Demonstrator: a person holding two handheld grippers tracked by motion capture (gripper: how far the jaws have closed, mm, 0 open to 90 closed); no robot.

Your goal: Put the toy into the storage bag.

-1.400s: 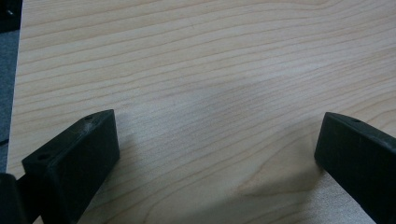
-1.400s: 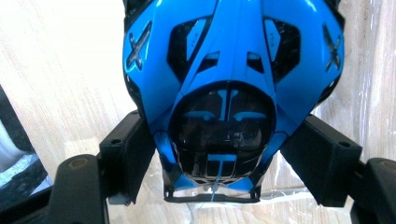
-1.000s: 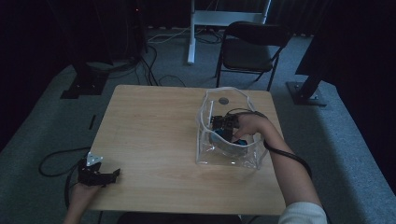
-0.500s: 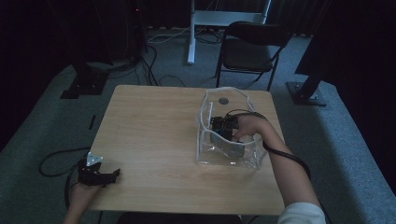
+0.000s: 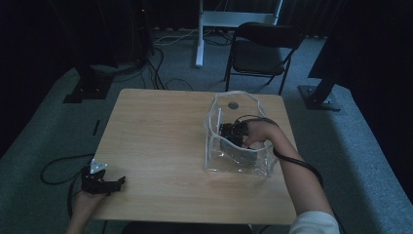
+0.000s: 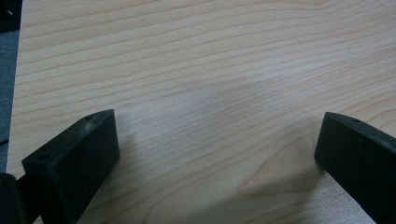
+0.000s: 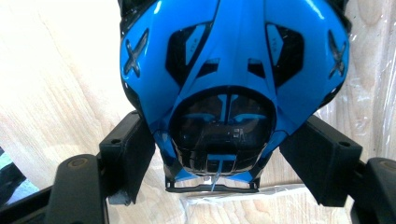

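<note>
Two hand-held grippers worked at a wooden tabletop in a dim room. Reaching down into a clear plastic bag that stood near the tabletop's right edge, the right gripper had its black fingers set against both sides of a blue and black toy car, clamped on its body; in the right gripper view the car hung nose-down between them over the bag's clear bottom and the wood beneath. The person's right hand rested at the bag's open top, a cable trailing back along the forearm. At the near left corner of the tabletop, the left gripper lay low over bare wood, its fingers spread wide apart with nothing between them. A folding chair stood beyond the far edge.
</note>
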